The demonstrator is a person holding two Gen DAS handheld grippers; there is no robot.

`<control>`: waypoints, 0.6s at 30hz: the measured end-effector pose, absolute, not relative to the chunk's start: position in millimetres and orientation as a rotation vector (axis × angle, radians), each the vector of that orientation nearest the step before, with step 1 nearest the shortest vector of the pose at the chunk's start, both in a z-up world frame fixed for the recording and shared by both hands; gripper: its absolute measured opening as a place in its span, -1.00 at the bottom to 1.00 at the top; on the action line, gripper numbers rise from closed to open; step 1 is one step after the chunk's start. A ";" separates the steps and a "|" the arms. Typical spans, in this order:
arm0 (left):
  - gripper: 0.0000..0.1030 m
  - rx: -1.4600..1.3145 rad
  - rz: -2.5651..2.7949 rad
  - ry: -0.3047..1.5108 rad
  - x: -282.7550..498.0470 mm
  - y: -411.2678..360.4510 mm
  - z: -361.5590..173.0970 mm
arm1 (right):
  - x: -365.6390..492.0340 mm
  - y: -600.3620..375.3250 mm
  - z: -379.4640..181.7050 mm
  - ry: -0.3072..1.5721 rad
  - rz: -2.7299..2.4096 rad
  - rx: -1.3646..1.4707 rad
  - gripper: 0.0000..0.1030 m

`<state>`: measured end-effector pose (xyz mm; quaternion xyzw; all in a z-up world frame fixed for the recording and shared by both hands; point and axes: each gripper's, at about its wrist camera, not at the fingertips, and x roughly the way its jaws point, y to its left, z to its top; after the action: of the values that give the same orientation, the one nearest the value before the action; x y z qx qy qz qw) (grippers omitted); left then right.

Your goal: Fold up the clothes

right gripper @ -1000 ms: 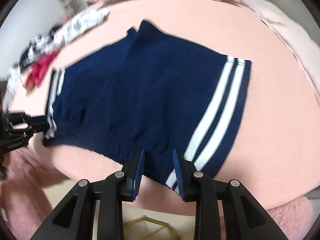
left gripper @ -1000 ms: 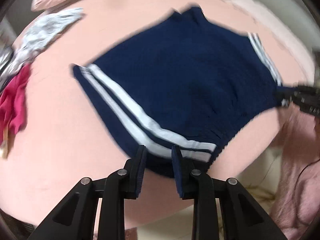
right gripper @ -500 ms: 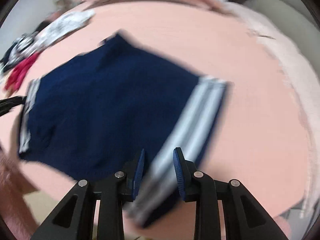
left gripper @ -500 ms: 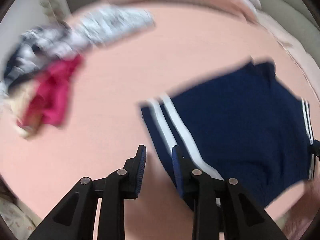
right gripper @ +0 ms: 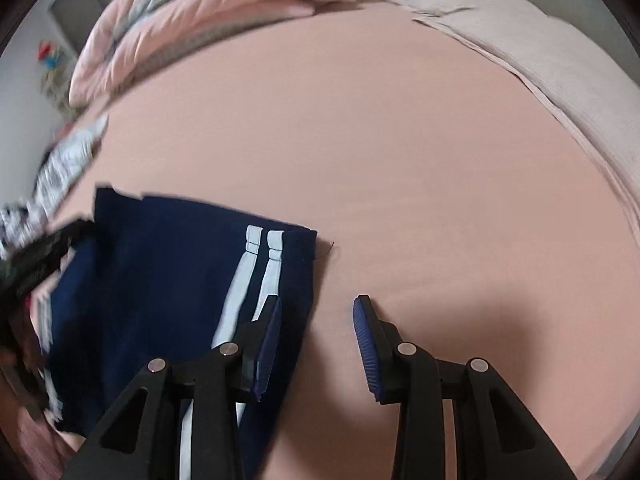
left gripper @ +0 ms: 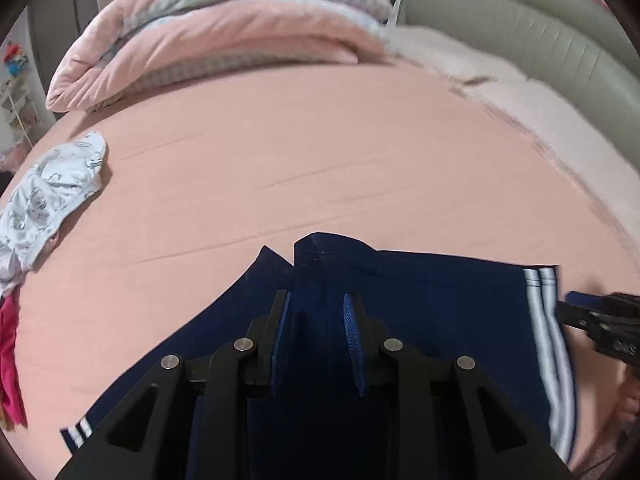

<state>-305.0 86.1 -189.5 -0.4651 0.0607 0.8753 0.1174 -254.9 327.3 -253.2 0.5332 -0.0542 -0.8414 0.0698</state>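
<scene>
On the bed [left gripper: 320,160], the sheet is the biggest worry. The right gripper [right gripper: 318,304] hangs at the right edge of the shorts [right gripper: 160,260], and its jaws are opening. One finger is over the striped side of the shorts. The other is over bare sheet just right of the shorts. If it goes down and shuts like this, I think it may pinch the sheet along with the cloth. Then a lift would pull the sheet up too.

Next come the shorts. They look flat and neat now. A pull from only one side could drag them or bunch them up, and the fold would come out crooked. The two white stripes [right gripper: 240,280] on the right side would show that fast.

The left gripper [left gripper: 315,298] is over the middle of the shorts, close to their far edge. Its fingers stand a little apart and hold nothing. Navy cloth shows in the gap, but it lies under the fingers and is not pressed by them. A grab here may take only the top layer, so the bottom layer may be left behind.

The right gripper is also empty. Only the very edge of the shorts lies between its fingers, and nothing is pinched.

A small pile of other clothes [left gripper: 52,184] lies well to the left of the shorts, out of the way.
</scene>
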 end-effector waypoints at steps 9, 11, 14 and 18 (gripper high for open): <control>-0.51 -1.443 2.727 -0.013 -319.5 26.1 -200.5 | -298.8 297.7 -227.6 0.186 -2.483 1.527 -0.29; -0.51 -1.399 2.640 -0.257 -319.2 3.0 -193.5 | -309.9 292.7 -226.9 0.265 -2.471 1.519 -0.29; -0.51 -1.349 2.608 -0.133 -315.0 3.4 -181.4 | -326.4 293.8 -229.4 0.309 -2.478 1.534 -0.29; -0.51 -1.257 2.507 0.025 -314.5 34.3 -173.8 | -332.1 332.1 -246.1 0.064 -2.498 1.653 -0.29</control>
<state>-314.5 34.3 -173.8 -0.4419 0.0086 0.8812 0.1676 -332.1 332.1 -246.1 0.5502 0.0214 -0.8316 0.0726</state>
